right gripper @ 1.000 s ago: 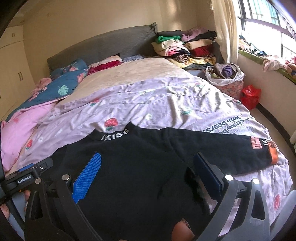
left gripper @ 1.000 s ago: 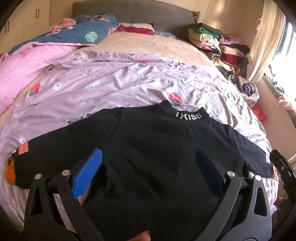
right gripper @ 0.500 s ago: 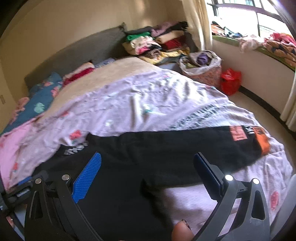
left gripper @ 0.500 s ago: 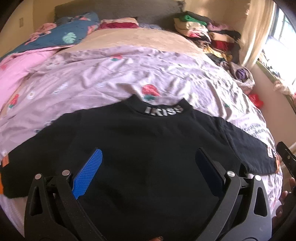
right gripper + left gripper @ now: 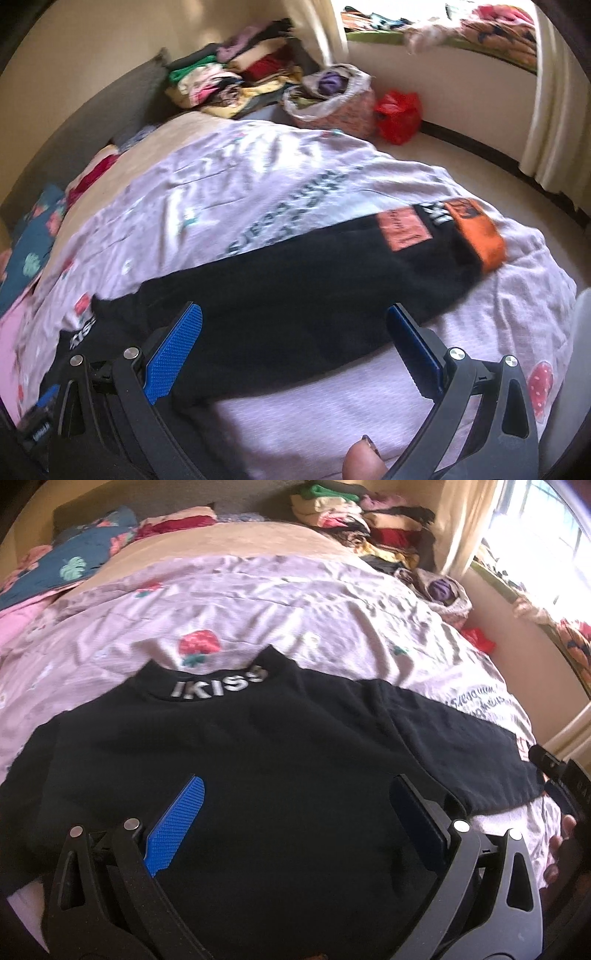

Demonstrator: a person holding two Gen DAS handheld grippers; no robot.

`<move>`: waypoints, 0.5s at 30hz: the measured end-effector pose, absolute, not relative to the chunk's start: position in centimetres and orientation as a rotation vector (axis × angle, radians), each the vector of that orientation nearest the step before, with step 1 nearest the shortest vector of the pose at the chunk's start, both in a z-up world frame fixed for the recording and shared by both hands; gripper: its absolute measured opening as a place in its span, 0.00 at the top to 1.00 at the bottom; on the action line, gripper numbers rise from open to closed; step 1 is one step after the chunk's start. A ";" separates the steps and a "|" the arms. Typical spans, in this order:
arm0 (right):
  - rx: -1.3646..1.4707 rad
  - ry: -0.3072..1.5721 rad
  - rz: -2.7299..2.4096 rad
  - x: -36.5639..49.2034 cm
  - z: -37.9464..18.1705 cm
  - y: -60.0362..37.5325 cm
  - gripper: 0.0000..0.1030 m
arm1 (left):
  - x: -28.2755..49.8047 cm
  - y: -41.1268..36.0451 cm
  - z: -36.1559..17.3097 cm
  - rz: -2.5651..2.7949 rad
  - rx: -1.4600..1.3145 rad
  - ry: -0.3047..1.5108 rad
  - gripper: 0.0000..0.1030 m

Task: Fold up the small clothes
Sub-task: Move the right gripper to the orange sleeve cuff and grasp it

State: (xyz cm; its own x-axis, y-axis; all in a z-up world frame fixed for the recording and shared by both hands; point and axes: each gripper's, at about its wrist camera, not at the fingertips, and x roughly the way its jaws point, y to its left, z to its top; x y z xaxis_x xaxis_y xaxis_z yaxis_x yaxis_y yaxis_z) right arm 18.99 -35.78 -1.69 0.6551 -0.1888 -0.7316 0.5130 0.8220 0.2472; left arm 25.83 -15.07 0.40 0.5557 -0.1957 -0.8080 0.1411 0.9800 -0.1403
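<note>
Here the black top (image 5: 258, 760) lies spread flat on the bed (image 5: 295, 602), near its foot edge. Both hand-held grippers, left (image 5: 295, 812) and right (image 5: 295, 332), hover with jaws apart; probably next: pinch the orange-cuffed sleeve (image 5: 406, 258) and fold inward.

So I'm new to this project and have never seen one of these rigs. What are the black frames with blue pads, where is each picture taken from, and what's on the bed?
There is no robot here: a person holds a two-finger gripper in each hand, and each carries a fisheye camera looking along its fingers. One picture is from the left gripper, the other from the right gripper. The blue pads are the finger faces. Both grippers are open and hold nothing. A black top lies spread flat on a lilac strawberry-print quilt. The right view looks along its sleeve to an orange cuff. Folded clothes are stacked near the head of the bed.
</note>
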 end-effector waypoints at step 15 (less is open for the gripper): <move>0.744 0.796 -0.587 17.3 -6.7 -45.6 0.04 | 28.1 -19.0 -1.6 -0.259 -0.036 0.974 0.08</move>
